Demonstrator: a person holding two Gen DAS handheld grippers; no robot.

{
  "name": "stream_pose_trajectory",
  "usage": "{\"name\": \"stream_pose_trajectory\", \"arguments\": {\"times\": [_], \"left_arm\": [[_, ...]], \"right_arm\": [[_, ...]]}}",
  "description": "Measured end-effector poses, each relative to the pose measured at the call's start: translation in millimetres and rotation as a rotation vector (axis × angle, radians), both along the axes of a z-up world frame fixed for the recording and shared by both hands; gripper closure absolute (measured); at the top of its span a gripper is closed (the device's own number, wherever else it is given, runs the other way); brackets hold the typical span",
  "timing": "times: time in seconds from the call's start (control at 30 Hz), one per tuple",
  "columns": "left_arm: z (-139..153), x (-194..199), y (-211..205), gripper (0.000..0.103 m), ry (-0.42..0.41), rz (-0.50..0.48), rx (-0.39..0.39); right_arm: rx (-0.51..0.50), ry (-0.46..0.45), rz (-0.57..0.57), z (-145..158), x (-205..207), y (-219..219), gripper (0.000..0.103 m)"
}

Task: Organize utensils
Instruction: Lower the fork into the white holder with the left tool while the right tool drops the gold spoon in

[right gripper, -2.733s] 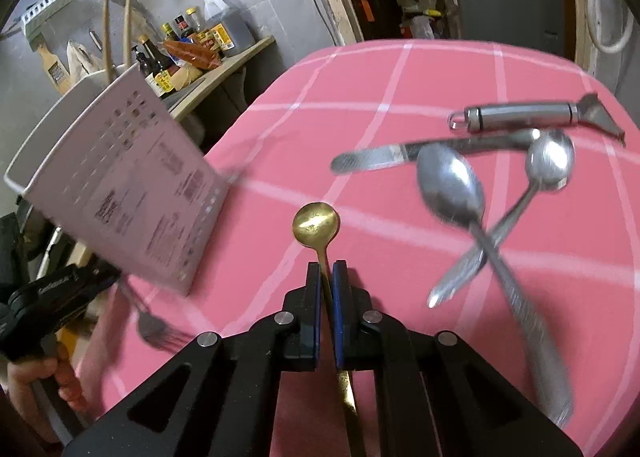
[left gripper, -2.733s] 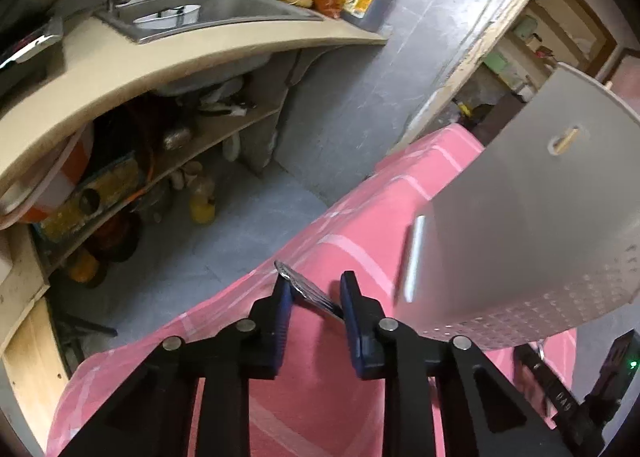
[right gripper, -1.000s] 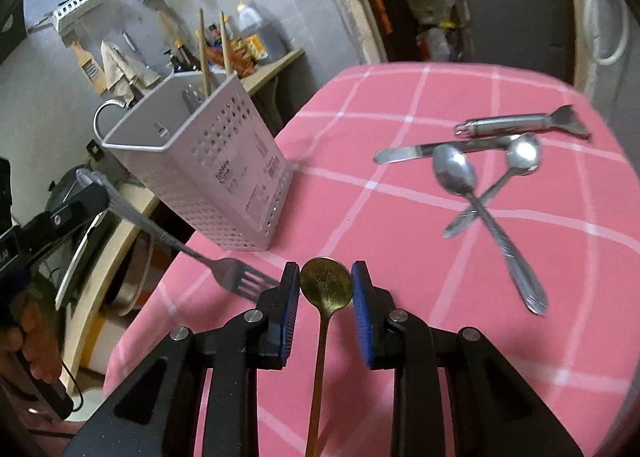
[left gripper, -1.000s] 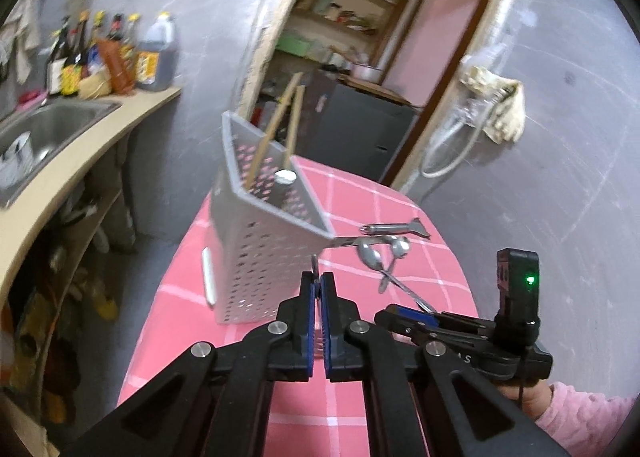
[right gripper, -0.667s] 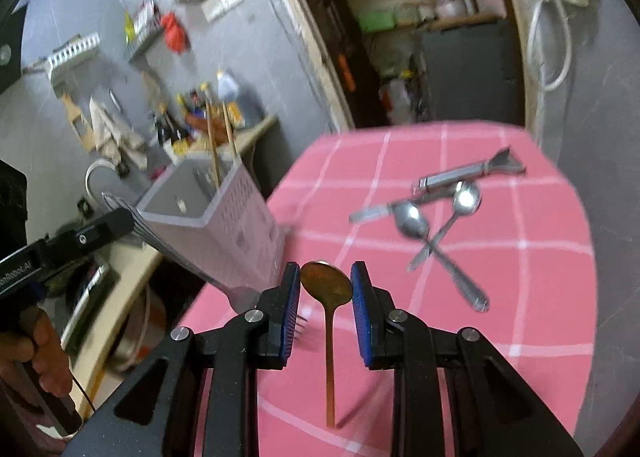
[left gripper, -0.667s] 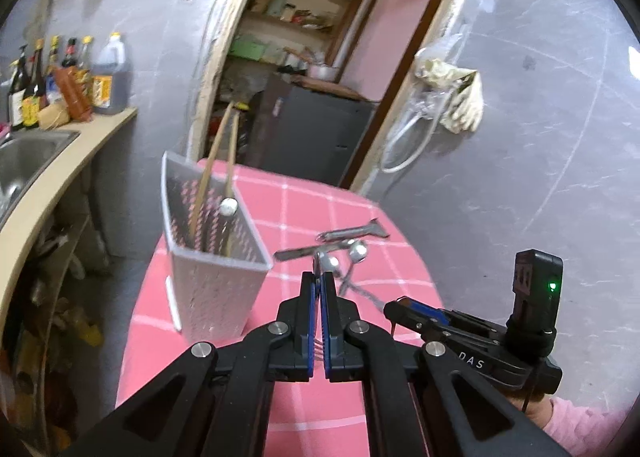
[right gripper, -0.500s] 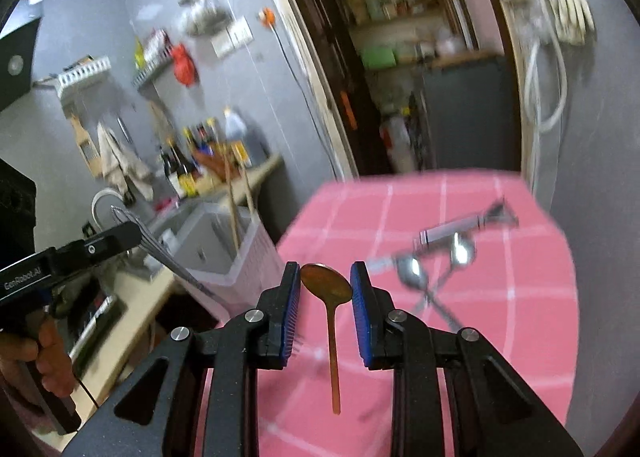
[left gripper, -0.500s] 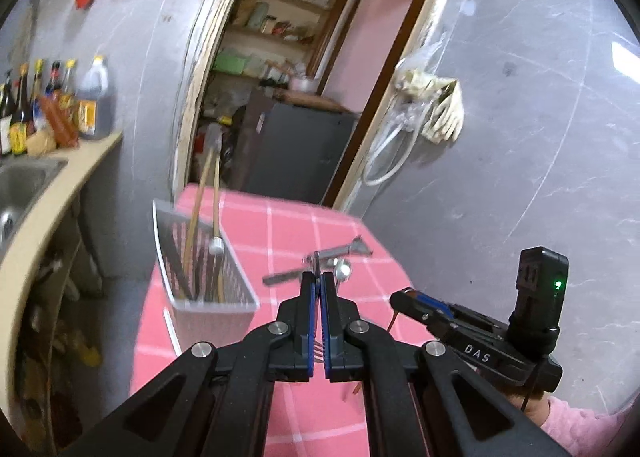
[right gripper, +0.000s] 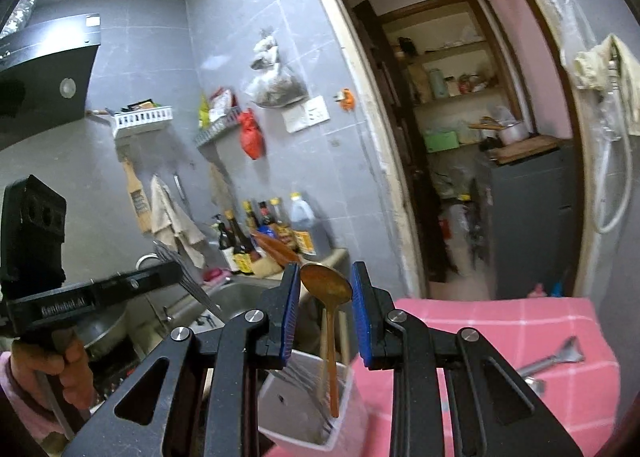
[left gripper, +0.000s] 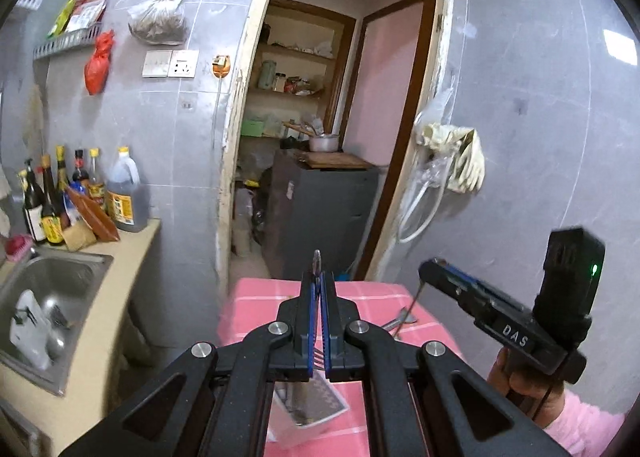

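Observation:
My left gripper (left gripper: 318, 287) is shut on a steel fork (left gripper: 317, 262), held upright with its tines down over the white perforated utensil holder (left gripper: 316, 405). My right gripper (right gripper: 325, 285) grips a gold spoon (right gripper: 326, 287) by its bowl, jaws a spoon's width apart. The handle hangs down into the holder (right gripper: 308, 413). The fork and left gripper (right gripper: 160, 277) also show in the right wrist view, at left. The right gripper (left gripper: 430, 269) shows in the left wrist view, at right.
The pink checked table (right gripper: 500, 321) carries a steel peeler (right gripper: 552, 359) and more cutlery at right. A counter with a steel sink (left gripper: 44, 297) and several sauce bottles (left gripper: 60, 197) stands to the left. A doorway with a grey cabinet (left gripper: 320, 213) is behind the table.
Both grippers have risen and tilted up above the holder. The fork and gold spoon now hang handle or tines down into the holder. The table has dropped low in both views.

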State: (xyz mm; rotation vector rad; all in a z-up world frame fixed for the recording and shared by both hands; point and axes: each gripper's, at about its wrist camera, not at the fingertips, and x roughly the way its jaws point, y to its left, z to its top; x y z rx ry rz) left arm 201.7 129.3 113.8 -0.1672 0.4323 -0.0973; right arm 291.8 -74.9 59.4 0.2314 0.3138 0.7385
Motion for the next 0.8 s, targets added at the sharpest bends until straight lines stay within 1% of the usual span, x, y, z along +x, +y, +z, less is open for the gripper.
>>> {"name": "stream_pose_trajectory", "arguments": {"times": [0.07,0.17,0.3,0.47,0.53,0.63,0.7,0.77,0.8], "left_arm": [[-3.5,4.3,3.7,0.100,0.021,-0.003,0.033],[-12.4,11.2,4.8,0.100,0.061,-0.014,0.066],[-35.5,23.0,4.5,0.100,0.131,-0.032,0.091],[-55.7,28.0,8.8,0.100,0.196,-0.041,0.030],[-62.5,29.3,13.9,0.100,0.217,-0.042,-0.009],[-72.1,32.8,18.0,0.099,0.246,-0.045,-0.045],[-76.8,33.8,20.7,0.099,0.262,-0.042,-0.070],[-81.0,34.7,25.1,0.099,0.275,-0.036,-0.104],[-82.3,34.9,26.3,0.099,0.276,-0.033,-0.116]], "right_arm": [[-0.002,0.008,0.024,-6.8,4.6,16.6,0.080],[-0.034,0.034,0.046,-27.8,8.8,34.7,0.080],[-0.082,0.096,0.057,-60.5,13.9,41.6,0.080],[-0.085,0.204,0.065,-89.4,23.6,36.0,0.080],[-0.085,0.228,0.068,-97.2,26.6,33.6,0.080],[-0.080,0.247,0.075,-102.6,27.6,31.2,0.080],[-0.084,0.258,0.075,-103.8,28.0,29.2,0.076],[-0.068,0.263,0.062,-103.3,26.7,22.2,0.064],[-0.059,0.263,0.047,-102.6,25.3,17.2,0.062]]}}
